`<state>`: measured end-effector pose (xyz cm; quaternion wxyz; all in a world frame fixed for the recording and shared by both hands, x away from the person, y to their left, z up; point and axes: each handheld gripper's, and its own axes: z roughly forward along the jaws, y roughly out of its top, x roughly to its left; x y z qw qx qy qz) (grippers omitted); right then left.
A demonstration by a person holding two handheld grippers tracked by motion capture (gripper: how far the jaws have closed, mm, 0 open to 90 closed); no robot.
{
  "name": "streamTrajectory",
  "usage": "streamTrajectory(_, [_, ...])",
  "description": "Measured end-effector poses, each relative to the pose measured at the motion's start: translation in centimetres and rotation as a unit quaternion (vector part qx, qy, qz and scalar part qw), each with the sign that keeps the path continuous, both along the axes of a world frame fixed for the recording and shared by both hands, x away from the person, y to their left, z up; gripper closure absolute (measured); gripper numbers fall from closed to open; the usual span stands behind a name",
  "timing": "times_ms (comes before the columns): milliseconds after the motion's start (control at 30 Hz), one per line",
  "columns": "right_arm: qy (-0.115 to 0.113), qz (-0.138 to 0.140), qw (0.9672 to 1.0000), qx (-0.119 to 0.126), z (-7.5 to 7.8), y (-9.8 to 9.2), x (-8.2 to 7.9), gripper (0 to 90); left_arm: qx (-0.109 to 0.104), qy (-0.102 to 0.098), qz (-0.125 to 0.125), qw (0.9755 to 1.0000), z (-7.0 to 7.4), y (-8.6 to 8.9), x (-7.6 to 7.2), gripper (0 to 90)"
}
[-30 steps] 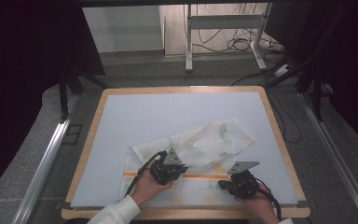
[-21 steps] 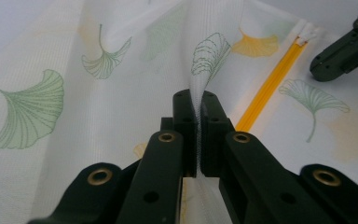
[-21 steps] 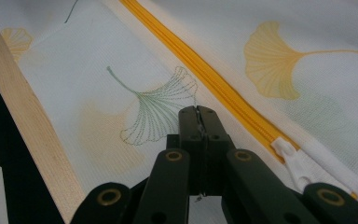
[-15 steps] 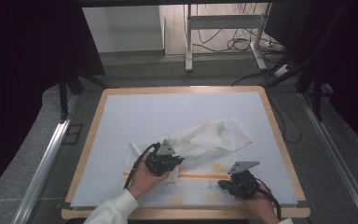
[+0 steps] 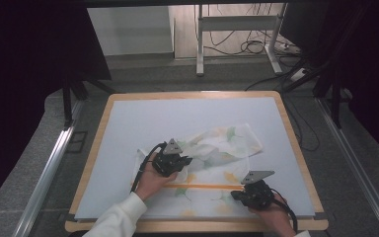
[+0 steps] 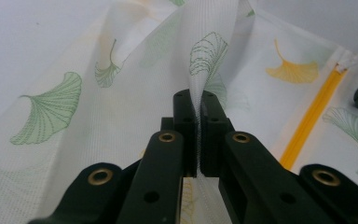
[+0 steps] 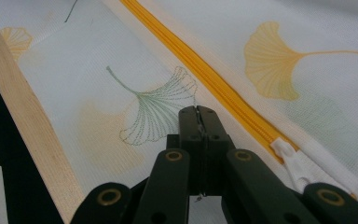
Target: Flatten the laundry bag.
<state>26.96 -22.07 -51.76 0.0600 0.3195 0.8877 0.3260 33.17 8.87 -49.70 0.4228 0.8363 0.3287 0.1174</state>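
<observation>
Tabletop (image 5: 128, 123): both hand-held grippers pinch the mesh bag (image 5: 222, 143).

sheer mesh cloth bag (image 6: 121, 107), wooden table rim (image 7: 28, 121)

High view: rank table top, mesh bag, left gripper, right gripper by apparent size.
1. Table top, largest.
2. Mesh bag, spread over part of it.
3. Left gripper and right gripper: look alike in size, so no ranking between them.
</observation>
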Motion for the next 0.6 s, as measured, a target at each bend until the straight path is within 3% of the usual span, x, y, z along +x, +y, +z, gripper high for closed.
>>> streamTrajectory(167, [0.000, 0.000, 1.0000, 0.000, 0.0, 0.0, 0.0, 89.3, -0.003, 0.001, 0.008, 1.0000, 0.1, 0.5, 1.3, 88.5])
streamTrajectory(367, [0.001, -0.001, 1.0000, 0.001, 0.0, 0.0, 0.0, 89.3, -0.022, 0.010, 0.025, 0.9994, 0.0, 1.5, 2.8, 88.5])
streamTrajectory(600, [0.002, 0.000, 1.0000, 0.002, 0.0, 0.0, 0.1, 89.4, -0.024, 0.016, 0.037, 0.9989, -0.1, 2.3, 4.2, 88.5])
